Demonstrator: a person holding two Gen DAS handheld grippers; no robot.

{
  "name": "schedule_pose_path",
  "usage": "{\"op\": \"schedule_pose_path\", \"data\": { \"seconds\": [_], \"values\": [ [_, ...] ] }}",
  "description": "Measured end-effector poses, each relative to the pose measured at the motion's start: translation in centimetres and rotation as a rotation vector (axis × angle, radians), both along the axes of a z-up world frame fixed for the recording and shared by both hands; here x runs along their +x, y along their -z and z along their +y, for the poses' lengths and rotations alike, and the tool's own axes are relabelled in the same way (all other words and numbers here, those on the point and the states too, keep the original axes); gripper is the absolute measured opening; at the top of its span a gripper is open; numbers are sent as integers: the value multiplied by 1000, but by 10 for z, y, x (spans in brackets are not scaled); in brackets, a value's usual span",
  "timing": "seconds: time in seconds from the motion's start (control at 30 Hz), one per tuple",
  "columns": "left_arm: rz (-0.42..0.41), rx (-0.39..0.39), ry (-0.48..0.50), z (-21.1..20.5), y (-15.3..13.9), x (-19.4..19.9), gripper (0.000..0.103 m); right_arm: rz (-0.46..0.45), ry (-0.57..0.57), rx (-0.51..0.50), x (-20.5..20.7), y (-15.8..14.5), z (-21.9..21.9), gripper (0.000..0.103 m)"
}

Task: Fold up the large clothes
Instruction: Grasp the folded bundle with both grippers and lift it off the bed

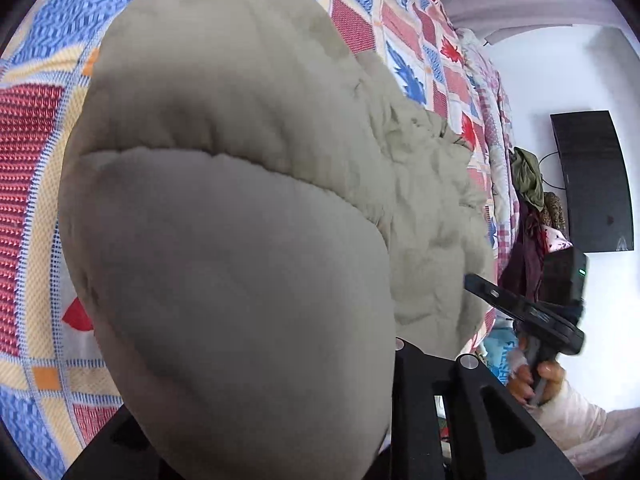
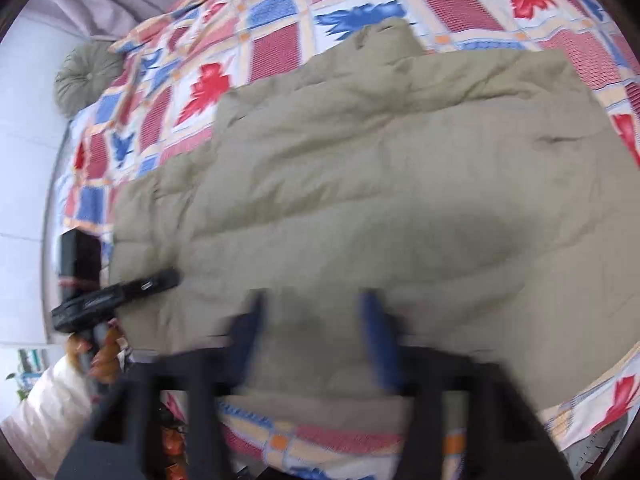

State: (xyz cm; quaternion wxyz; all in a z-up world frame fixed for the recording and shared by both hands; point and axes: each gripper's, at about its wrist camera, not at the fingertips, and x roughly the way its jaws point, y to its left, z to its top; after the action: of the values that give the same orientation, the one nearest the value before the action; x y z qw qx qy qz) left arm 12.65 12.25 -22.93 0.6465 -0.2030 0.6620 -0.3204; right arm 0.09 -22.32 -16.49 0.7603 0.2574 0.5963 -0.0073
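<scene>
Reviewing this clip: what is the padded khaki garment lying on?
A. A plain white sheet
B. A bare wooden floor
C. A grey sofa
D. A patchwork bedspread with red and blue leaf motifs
D: in the right wrist view the khaki quilted jacket is spread across a patchwork bedspread of red, blue and cream squares with red and blue leaves, which shows on all sides of it.

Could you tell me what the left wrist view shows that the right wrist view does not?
Only the left wrist view shows a dark wall panel and a clothes pile beside the bed. Only the right wrist view shows a round green cushion and the right gripper's blue fingers around a fold. Both show the padded khaki coat on the patterned quilt.
</scene>
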Motion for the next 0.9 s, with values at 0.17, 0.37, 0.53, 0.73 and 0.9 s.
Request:
{"op": "schedule_pose_path", "data": {
  "seconds": [0.17, 0.37, 0.53, 0.73, 0.9],
  "values": [
    [-61, -10, 38, -22, -59, -7, 27, -75, 31, 0, 24, 22, -16, 16],
    [-137, -19, 105, -82, -126, -23, 27, -102, 60, 31, 58, 49, -27, 16],
    [-183, 19, 185, -153, -155, -46, 27, -87, 78, 81, 74, 67, -35, 11],
    [-179, 52, 234, -226, -157, -56, 27, -55, 103, 208, 82, 88, -52, 7],
    [-175, 72, 270, -265, -161, -60, 28, -75, 136, 304, 68, 77, -77, 7]
  ]
}}
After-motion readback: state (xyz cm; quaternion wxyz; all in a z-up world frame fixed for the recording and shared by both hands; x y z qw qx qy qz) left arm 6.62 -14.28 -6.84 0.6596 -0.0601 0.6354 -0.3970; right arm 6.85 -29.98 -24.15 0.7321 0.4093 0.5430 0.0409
